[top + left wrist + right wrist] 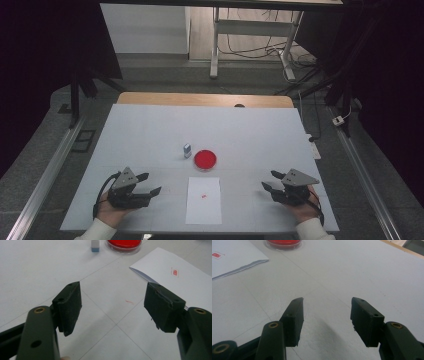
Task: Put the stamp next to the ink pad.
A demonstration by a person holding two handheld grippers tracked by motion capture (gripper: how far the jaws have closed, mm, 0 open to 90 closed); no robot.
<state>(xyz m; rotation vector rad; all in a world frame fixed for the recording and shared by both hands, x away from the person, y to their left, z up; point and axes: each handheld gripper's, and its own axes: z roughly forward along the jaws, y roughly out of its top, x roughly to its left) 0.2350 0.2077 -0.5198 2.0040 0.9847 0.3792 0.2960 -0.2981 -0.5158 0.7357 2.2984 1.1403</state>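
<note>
A white rectangular sheet of paper (pixel 203 200) lies flat on the white-covered bench (pixel 150 135), near the person's edge and midway between the two hands. It carries a small red stamp mark (pixel 203 196) close to its middle. Just beyond the sheet's far edge sits a round, shallow clear dish with a bright red filling (pixel 205 159), and just beside that dish, on its left in the high view, stands a small upright block, pale on top with a blue-grey base (pixel 187 150).

The left tool (pixel 148 184) rests low over the bench to the left of the paper, well apart from it, with its jaws spread wide and nothing between them (its own view shows bare bench surface in the gap, with a faint red scratch mark (pixel 130 302) on it). The paper's near corner (pixel 175 272) lies beyond its right jaw.

The right tool (pixel 270 180) sits on the other side of the sheet, likewise apart from it, jaws parted and empty over the bench. In its view the paper's edge (pixel 237 257) and the red dish (pixel 283 243) lie far off at the upper left.
</note>
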